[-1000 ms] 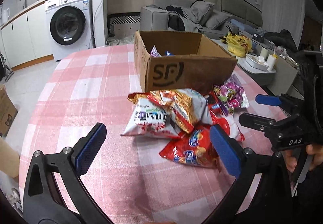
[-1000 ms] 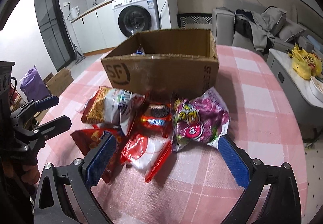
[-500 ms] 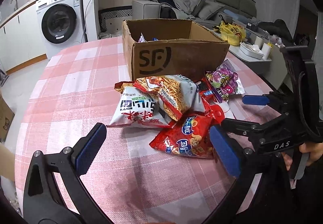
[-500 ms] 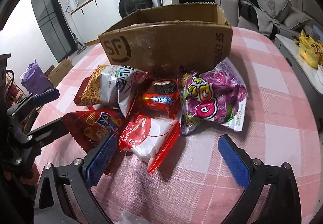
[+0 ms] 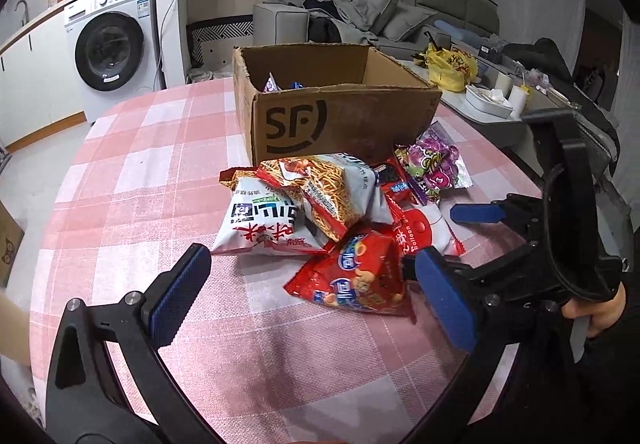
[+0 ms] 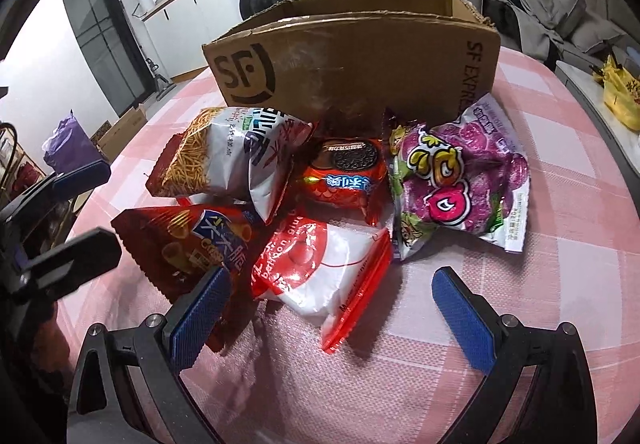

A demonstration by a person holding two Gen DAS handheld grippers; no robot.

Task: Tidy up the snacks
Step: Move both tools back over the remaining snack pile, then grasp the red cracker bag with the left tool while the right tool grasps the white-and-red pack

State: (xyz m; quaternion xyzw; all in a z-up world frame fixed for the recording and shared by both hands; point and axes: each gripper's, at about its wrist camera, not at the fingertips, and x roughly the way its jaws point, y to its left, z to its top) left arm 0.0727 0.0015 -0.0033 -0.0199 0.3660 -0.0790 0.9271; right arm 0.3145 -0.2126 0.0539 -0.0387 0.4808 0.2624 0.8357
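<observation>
left gripper (image 5: 312, 296): my jaws wide apart, holding nothing; hovering low over the tablecloth (image 5: 132, 172), pointed at the pile.
right gripper (image 6: 332, 312): also spread wide, nothing in it; its fingers straddle the near end of the white-and-red pouch (image 6: 320, 272).
red biscuit bag (image 5: 356, 276): closest thing ahead of my left tool, between its fingers and nearer the right one; in the right view it lies by my left finger.
noodle-snack bag (image 5: 320, 196): past the red bag, lying on top of the white bag with red characters (image 5: 260, 228).
cookie pack (image 6: 344, 172): straight ahead of my right tool, beyond the pouch, up against the box.
purple candy bag (image 6: 460, 180): ahead and to the right of my right tool, one corner touching the box.
cardboard box (image 5: 340, 116): far side of the pile from both tools, top open; a couple of packets visible inside, can't tell which.
washing machine (image 5: 112, 56): far background, ahead-left of the left tool.
</observation>
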